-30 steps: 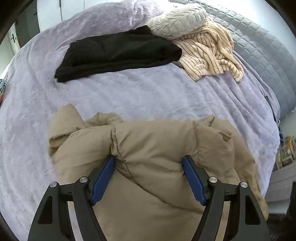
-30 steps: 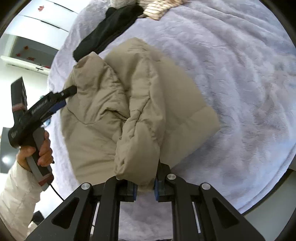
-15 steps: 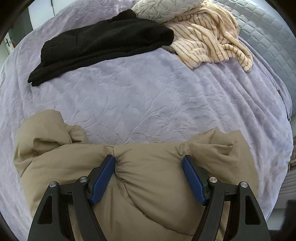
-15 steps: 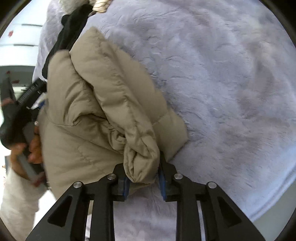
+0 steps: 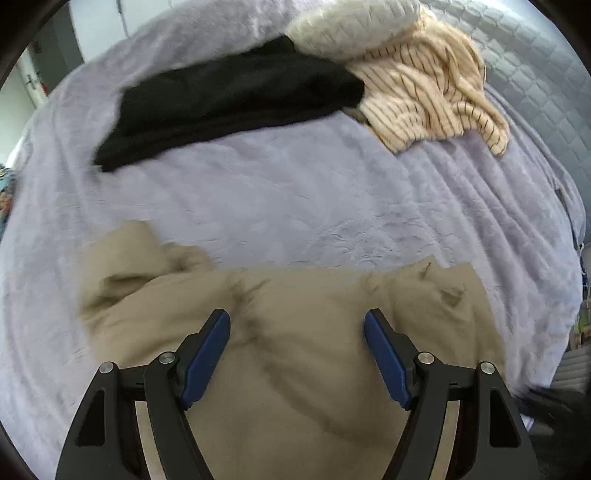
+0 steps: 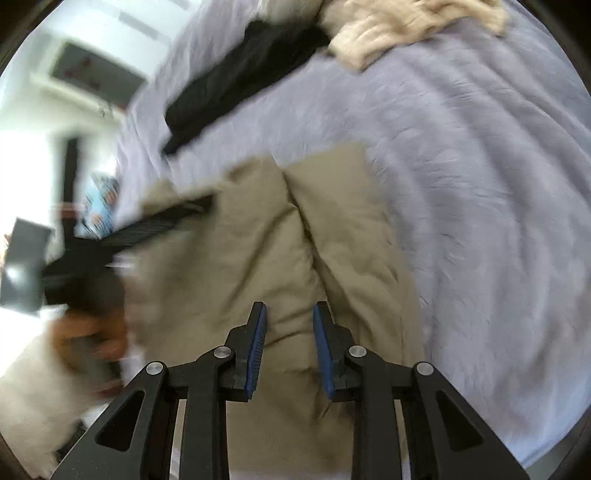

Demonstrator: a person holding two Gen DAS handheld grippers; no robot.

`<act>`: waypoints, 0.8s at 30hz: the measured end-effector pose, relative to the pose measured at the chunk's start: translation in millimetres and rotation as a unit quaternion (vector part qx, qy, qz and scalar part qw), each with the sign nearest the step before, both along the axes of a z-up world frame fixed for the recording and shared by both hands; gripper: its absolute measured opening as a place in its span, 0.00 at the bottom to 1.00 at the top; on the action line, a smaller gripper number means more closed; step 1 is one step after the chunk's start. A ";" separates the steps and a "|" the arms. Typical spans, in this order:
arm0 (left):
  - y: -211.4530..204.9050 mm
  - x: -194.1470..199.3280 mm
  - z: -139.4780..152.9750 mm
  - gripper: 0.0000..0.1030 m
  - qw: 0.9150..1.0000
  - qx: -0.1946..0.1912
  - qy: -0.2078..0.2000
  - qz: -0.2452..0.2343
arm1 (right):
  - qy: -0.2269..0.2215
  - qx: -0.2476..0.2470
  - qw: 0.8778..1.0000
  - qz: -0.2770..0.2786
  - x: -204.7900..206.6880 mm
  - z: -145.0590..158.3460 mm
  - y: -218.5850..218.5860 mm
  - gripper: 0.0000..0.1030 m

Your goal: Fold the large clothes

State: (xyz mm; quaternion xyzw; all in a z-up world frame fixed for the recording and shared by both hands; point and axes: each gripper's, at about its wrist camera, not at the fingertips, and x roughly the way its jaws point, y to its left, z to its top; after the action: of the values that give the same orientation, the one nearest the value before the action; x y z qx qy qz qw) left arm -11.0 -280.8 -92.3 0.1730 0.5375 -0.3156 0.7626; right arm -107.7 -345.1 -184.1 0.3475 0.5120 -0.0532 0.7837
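A tan puffy jacket [image 5: 295, 354] lies folded on the lavender bed cover [image 5: 280, 199], near the bed's front edge. My left gripper [image 5: 297, 325] is open, its blue pads wide apart just above the jacket, holding nothing. In the right wrist view the jacket [image 6: 266, 251] shows a crease down its middle. My right gripper [image 6: 289, 314] is open with a narrow gap between its pads, over the jacket and not gripping it. The left gripper [image 6: 162, 221] shows blurred at the jacket's left side in that view.
A folded black garment [image 5: 229, 99], a cream striped garment [image 5: 424, 92] and a pale textured pillow [image 5: 351, 26] lie at the far side of the bed. A grey quilted headboard [image 5: 535, 74] stands on the right. The bed edge drops off at right.
My right gripper opened and let go of the jacket fold it held, and drew back above it. The left gripper stayed open and shifted over the jacket. Both views are motion blurred.
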 end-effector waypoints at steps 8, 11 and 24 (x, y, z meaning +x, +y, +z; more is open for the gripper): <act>95.1 -45.4 21.4 0.73 0.997 0.013 0.012 0.074 | 0.002 0.054 0.999 -0.002 -5.0 -14.1 -15.4 0.29; 116.2 -65.4 3.3 0.73 0.993 0.021 0.050 0.104 | -0.019 0.081 0.997 0.003 -0.4 -6.7 -27.6 0.39; 126.5 -90.6 -11.3 0.79 0.983 0.004 0.076 0.164 | 0.012 0.091 0.996 0.022 43.0 -28.9 -39.8 0.11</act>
State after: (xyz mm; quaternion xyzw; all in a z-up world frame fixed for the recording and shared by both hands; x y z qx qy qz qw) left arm -101.6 -154.3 -103.5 0.0611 0.6161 -0.1961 0.7604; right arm -64.7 -384.9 -213.0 0.4051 0.5319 0.0068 0.7436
